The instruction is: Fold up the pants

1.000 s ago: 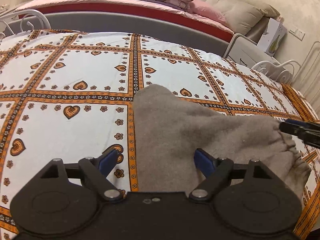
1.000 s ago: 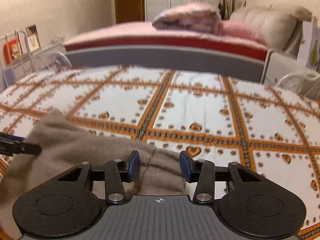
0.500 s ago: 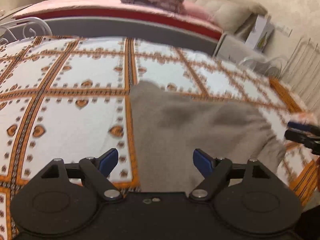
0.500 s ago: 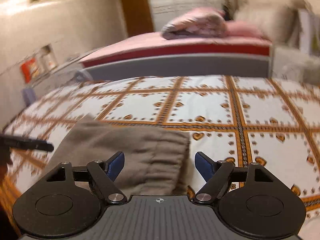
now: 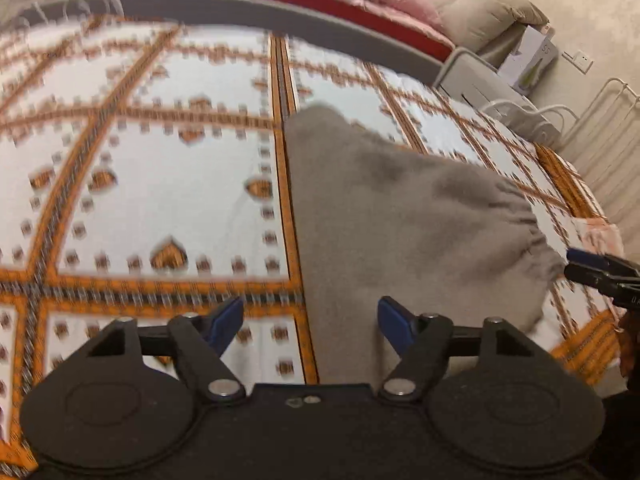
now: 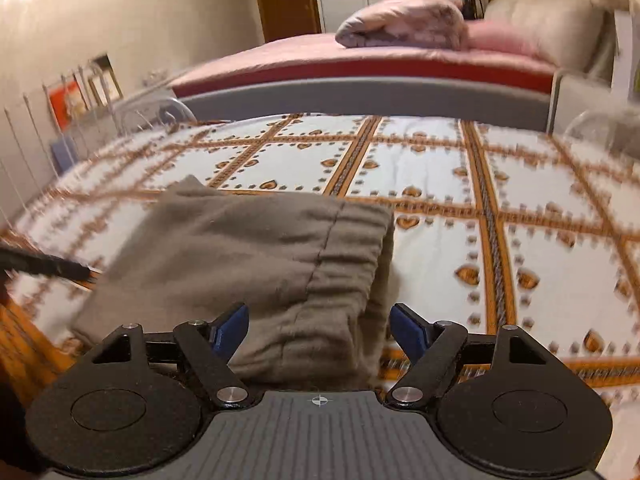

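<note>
The grey-brown pants (image 5: pixel 400 216) lie folded in a flat bundle on the patterned bedspread (image 5: pixel 168 200), elastic waistband at the right end. They also show in the right wrist view (image 6: pixel 248 256), waistband nearest the camera. My left gripper (image 5: pixel 310 316) is open and empty, above the near left edge of the pants. My right gripper (image 6: pixel 319 326) is open and empty, just above the waistband end. The right gripper's tips also show at the right edge of the left wrist view (image 5: pixel 600 272); the left gripper's tips show at the left of the right wrist view (image 6: pixel 44 264).
The bedspread is white with orange heart borders. Behind it stands a grey footboard (image 6: pixel 360 96) and a pink bed with a folded quilt (image 6: pixel 404 24) and pillows. White metal rails (image 5: pixel 532 116) stand at the right, a wire rack (image 6: pixel 60 120) at the left.
My right gripper opened wide and drew back from the waistband. Both grippers rose and pulled away a little; the pants stay flat on the bed.
</note>
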The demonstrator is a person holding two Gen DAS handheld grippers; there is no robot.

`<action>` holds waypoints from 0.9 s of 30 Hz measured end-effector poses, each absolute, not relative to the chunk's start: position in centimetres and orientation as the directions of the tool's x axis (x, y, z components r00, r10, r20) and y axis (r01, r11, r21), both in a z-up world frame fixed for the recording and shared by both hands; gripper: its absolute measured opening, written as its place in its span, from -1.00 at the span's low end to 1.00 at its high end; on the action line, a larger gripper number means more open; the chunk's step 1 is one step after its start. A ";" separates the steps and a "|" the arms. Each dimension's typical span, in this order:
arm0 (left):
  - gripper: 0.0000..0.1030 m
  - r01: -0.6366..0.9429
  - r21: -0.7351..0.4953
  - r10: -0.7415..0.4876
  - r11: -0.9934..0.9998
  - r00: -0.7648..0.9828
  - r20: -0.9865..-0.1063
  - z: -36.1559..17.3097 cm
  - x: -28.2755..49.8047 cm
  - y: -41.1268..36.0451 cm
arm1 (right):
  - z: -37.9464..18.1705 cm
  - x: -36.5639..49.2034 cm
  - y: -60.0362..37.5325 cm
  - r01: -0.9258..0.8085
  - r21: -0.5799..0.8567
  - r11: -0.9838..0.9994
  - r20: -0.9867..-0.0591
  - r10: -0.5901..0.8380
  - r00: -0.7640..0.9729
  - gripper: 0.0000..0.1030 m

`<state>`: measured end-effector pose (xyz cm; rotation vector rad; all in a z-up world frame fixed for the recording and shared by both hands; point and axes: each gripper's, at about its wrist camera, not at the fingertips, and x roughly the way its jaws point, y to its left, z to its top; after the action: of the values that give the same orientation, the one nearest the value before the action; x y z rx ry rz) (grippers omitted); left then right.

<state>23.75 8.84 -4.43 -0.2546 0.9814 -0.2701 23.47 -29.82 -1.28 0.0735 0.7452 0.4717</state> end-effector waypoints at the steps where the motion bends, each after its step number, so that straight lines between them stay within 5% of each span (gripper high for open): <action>1: 0.13 0.123 -0.327 -0.343 0.937 0.506 -0.791 -4.9 23.6 8.7 | -1.0 22.9 -29.8 -0.418 0.226 0.880 -0.619 0.461 0.635 0.51; 5: 0.42 0.133 -0.252 -0.284 0.959 0.479 -0.830 -6.3 23.7 8.2 | -2.4 22.5 -28.4 -0.457 0.144 0.878 -0.689 0.421 0.590 0.51; 7: 0.29 0.123 -0.267 -0.292 0.956 0.489 -0.822 -5.9 23.7 8.5 | -4.4 23.5 -27.6 -0.422 0.066 0.904 -0.769 0.316 0.556 0.51; 13: 0.26 0.093 -0.365 -0.352 0.926 0.562 -0.748 -4.0 23.4 9.5 | -1.5 23.5 -31.1 -0.364 0.345 0.865 -0.632 0.501 0.591 0.51; 20: 0.32 0.092 -0.364 -0.354 0.927 0.539 -0.764 -5.0 24.9 8.4 | -1.1 24.8 -32.4 -0.270 0.444 0.854 -0.636 0.513 0.577 0.51; 27: 0.04 0.063 -0.515 -0.475 0.855 0.492 -0.729 -7.2 28.3 8.9 | -4.0 29.1 -35.3 -0.101 0.696 0.710 -0.575 0.637 0.514 0.51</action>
<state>28.34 8.89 -7.23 -0.4570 1.0109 -0.3408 29.07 -35.32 -4.05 0.6522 0.9344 0.4833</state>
